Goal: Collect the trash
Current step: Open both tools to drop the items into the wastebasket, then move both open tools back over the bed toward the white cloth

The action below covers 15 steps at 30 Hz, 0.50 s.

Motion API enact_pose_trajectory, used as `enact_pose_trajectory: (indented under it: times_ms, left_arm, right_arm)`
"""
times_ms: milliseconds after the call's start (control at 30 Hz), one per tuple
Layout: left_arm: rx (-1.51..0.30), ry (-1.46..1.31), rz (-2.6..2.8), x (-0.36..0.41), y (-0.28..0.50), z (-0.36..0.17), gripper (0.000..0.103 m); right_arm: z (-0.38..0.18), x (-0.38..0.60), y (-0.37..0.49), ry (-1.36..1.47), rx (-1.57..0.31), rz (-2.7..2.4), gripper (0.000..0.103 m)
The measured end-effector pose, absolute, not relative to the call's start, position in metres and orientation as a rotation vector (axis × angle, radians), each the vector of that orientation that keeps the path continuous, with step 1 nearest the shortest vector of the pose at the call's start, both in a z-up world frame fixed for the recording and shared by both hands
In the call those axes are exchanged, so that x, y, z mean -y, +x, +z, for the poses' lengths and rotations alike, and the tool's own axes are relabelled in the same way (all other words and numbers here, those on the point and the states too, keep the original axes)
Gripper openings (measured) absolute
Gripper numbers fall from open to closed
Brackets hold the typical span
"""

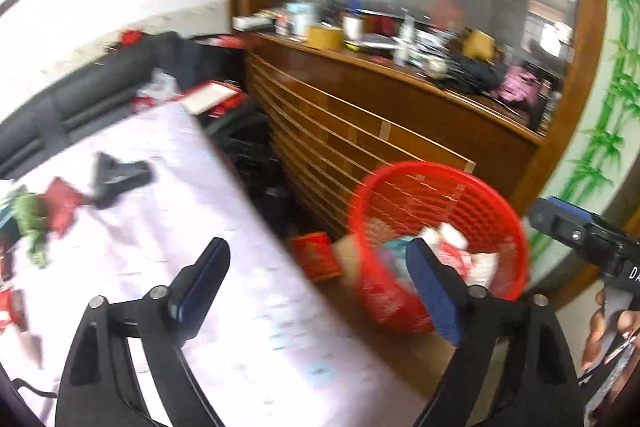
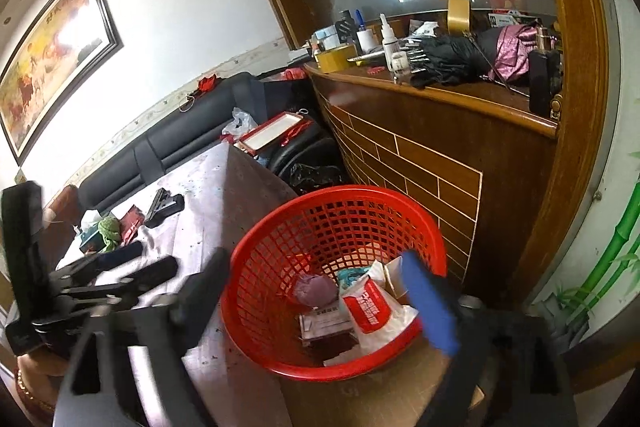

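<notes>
A red mesh basket (image 2: 352,211) stands on the floor beside the table and holds a red-and-white packet (image 2: 366,307), papers and a purple wad (image 2: 314,291). It also shows in the left wrist view (image 1: 480,203). My right gripper (image 2: 320,275) is open and empty above the basket's near rim. My left gripper (image 1: 318,267) is open and empty over the table's right edge; it also shows in the right wrist view (image 2: 120,267). Trash lies on the table: a green wad (image 2: 110,227), a red packet (image 2: 132,221) and a black object (image 2: 162,207).
The table (image 1: 224,211) has a pale cloth. A wooden counter (image 2: 440,155) cluttered with tape, bottles and a black umbrella stands behind the basket. A dark sofa (image 2: 168,143) lies behind the table. A red box (image 1: 316,255) sits on the floor by the basket.
</notes>
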<state>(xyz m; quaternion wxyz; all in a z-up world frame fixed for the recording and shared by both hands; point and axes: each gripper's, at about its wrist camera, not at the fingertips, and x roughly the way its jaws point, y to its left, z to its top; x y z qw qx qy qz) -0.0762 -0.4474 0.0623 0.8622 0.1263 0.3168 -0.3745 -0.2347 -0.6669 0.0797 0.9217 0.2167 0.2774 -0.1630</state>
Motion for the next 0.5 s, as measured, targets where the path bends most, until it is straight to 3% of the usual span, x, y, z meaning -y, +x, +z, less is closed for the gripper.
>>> enact_pose_trajectory:
  times_ms: [133,500]
  left_arm:
    - [-0.609,0.250,-0.674,0.405,-0.070,0.074,0.094]
    - [-0.568,0.208,-0.482,0.306,-0.059,0.072,0.098]
  right_arm:
    - [0.080,0.655,-0.226,0.452,-0.578,-0.310,0.103]
    - [0.087,0.593,-0.188,0.351,-0.585,-0.236,0.103]
